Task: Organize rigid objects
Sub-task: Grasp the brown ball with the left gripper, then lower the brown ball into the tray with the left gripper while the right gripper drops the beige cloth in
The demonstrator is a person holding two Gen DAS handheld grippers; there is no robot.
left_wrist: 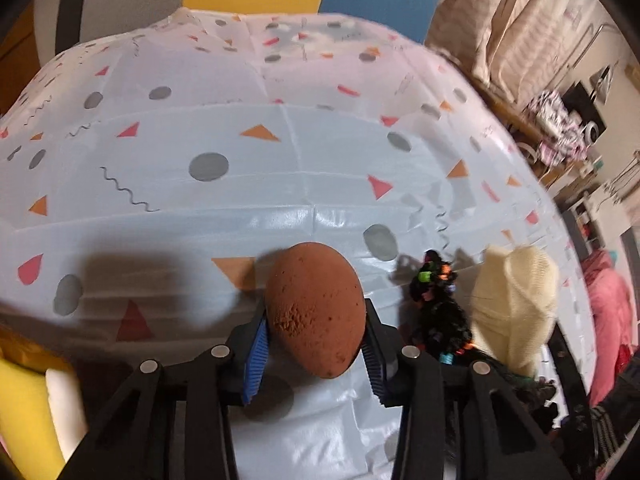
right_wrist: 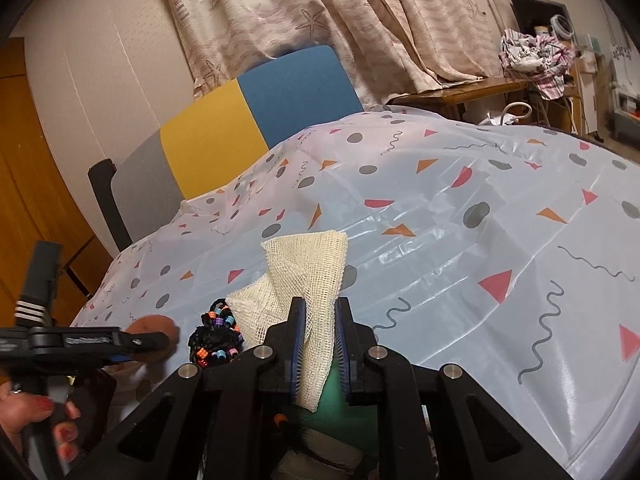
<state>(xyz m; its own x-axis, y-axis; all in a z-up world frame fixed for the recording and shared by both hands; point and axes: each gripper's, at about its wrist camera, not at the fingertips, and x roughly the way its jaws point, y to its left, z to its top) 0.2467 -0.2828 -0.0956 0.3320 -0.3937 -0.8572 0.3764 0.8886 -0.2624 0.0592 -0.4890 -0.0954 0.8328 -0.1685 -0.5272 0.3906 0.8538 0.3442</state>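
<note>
Left gripper (left_wrist: 316,336) is pinching a brown sponge (left_wrist: 316,312) above the tablecloth's (left_wrist: 280,184) near edge. Right gripper (right_wrist: 320,344) is clamping a cream net cloth (right_wrist: 308,280), a black beaded bundle (right_wrist: 218,336) lying between sponge and cloth.

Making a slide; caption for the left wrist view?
Left gripper shut on a brown egg-shaped sponge above the patterned tablecloth, beside a black beaded wig.

Beaded black bundle (left_wrist: 438,304) crowds between tools; far tablecloth (left_wrist: 280,140) open.
</note>
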